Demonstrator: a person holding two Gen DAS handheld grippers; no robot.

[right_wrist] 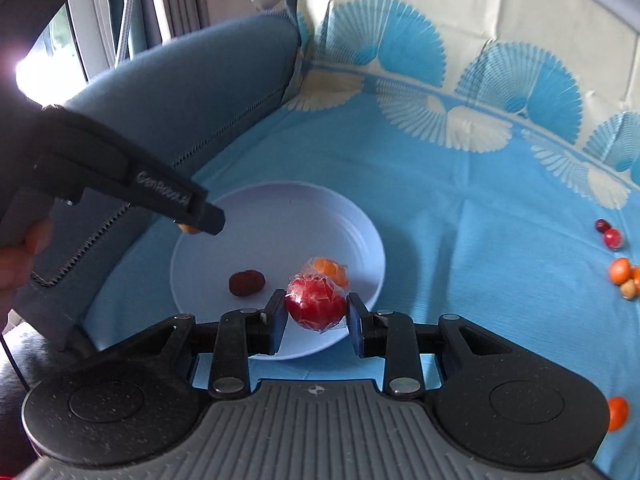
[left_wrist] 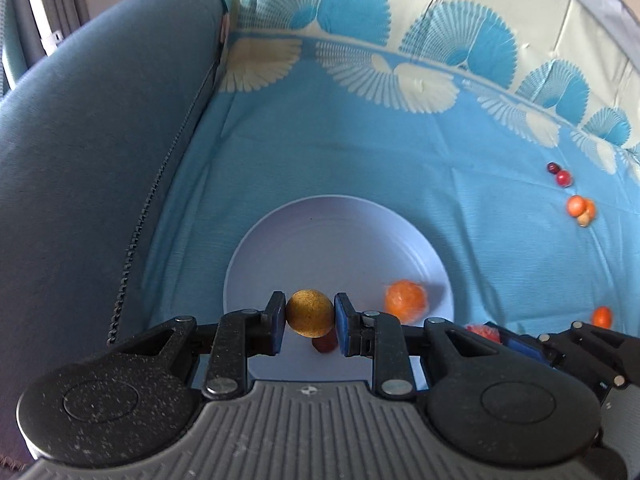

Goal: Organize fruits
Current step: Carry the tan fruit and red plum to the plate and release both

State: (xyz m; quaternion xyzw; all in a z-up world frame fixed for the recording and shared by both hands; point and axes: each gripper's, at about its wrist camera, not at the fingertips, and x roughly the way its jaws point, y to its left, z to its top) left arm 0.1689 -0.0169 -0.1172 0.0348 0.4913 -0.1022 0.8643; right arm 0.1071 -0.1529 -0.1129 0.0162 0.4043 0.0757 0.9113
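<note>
My left gripper is shut on a round yellow-brown fruit and holds it above the near part of a pale lilac plate. On the plate lie a wrapped orange fruit and a dark red-brown date. My right gripper is shut on a plastic-wrapped red fruit above the plate's near rim. The orange fruit and the date lie behind it. The left gripper shows from the side over the plate's far left.
Loose fruits lie on the blue patterned cloth at the right: two dark red ones, an orange cluster, one orange fruit. A grey-blue sofa arm rises at the left.
</note>
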